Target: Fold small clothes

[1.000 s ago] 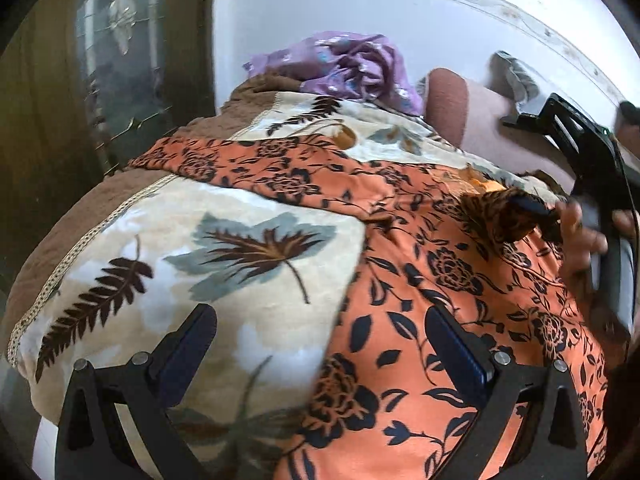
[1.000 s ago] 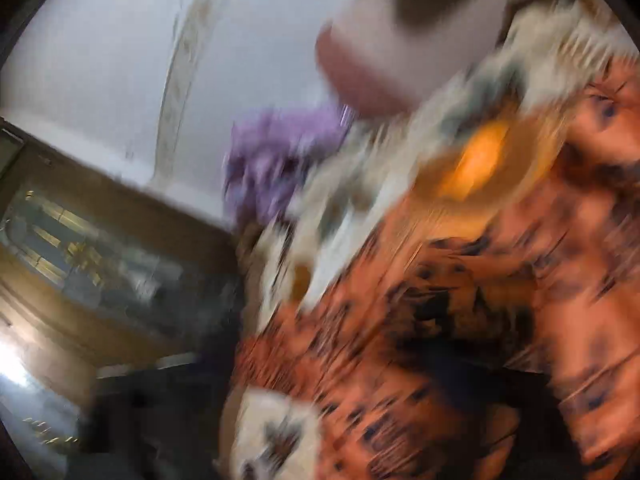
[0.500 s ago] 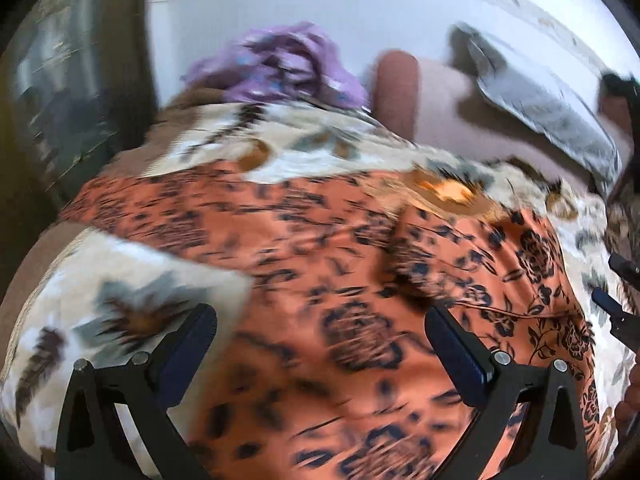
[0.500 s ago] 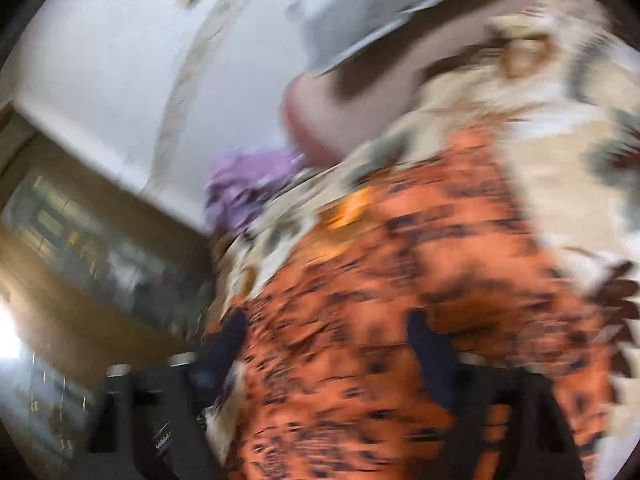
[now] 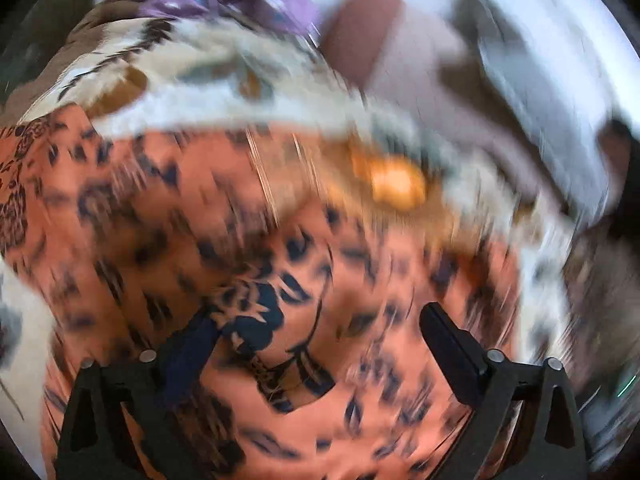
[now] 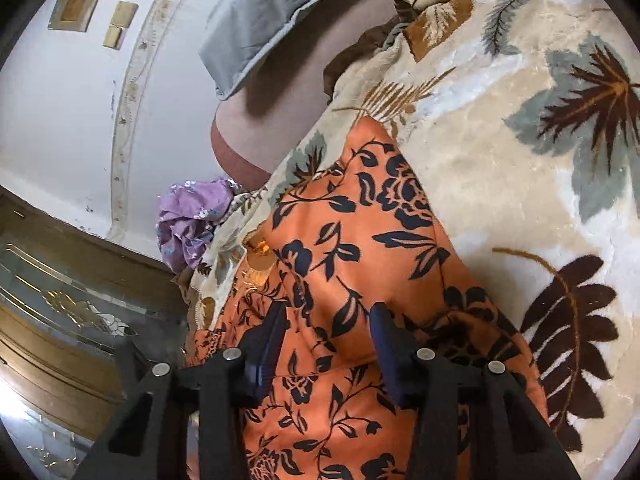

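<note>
A bed is filling both views, and a cream blanket (image 6: 500, 168) with brown and grey leaf prints is covering it. A grey pillow (image 6: 272, 12) is leaning at the head of the bed beside a pinkish-brown bolster (image 6: 240, 152), with the white wall behind them. The orange garment (image 6: 360, 240), printed with dark blue flowers and vines, is lying spread on the blanket, running from the near edge of the right wrist view up toward the bolster. A crumpled purple cloth (image 6: 192, 220) is sitting at the far end of the bed, apart from the garment.

The right gripper (image 6: 328, 336) is pointing down at the garment and its jaws are closing; a raised ridge of the orange fabric is sitting between the two blue pads, though whether the pads are already pressing on it cannot be told.

The left wrist view is heavily blurred. There the left gripper (image 5: 316, 332) is hanging wide open over the orange garment (image 5: 360, 280), with a bunched fold of the fabric rising against its left finger (image 5: 192, 344) and the right finger standing clear of the cloth.
</note>
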A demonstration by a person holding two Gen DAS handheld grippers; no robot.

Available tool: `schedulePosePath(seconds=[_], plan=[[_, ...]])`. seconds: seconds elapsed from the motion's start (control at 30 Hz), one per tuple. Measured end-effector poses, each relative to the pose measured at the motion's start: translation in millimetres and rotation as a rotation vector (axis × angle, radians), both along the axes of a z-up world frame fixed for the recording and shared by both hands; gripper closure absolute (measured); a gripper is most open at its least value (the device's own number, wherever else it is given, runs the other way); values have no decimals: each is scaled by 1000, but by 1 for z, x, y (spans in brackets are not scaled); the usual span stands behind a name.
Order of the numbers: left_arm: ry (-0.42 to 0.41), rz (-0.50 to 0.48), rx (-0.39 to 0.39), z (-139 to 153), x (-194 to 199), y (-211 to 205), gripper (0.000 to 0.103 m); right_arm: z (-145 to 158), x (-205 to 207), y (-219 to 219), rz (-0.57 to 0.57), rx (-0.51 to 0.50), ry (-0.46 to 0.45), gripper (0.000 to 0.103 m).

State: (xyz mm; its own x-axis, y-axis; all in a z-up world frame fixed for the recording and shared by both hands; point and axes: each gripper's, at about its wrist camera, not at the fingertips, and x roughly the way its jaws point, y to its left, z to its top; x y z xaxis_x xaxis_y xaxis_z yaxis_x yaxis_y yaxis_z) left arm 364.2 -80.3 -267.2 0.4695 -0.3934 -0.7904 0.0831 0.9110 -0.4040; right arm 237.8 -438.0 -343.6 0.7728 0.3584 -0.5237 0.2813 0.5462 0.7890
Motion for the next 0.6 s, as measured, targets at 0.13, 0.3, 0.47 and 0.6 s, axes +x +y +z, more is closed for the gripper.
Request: schedulePosePath(seconds=[0.13,0.3,0.47,0.6], plan=[[-135,224,-24,51,14,79,5,0,1,3,4,-39,10,56],[-100,336,94,65,-5,151,5,-5,9,17,40,-90,31,56],[-147,67,373,43,-55,85,5,-13,13,25,48,-117,62,56],[-161,-166,526,12,-85,1,5,-17,12,23,38,-96,68,56]])
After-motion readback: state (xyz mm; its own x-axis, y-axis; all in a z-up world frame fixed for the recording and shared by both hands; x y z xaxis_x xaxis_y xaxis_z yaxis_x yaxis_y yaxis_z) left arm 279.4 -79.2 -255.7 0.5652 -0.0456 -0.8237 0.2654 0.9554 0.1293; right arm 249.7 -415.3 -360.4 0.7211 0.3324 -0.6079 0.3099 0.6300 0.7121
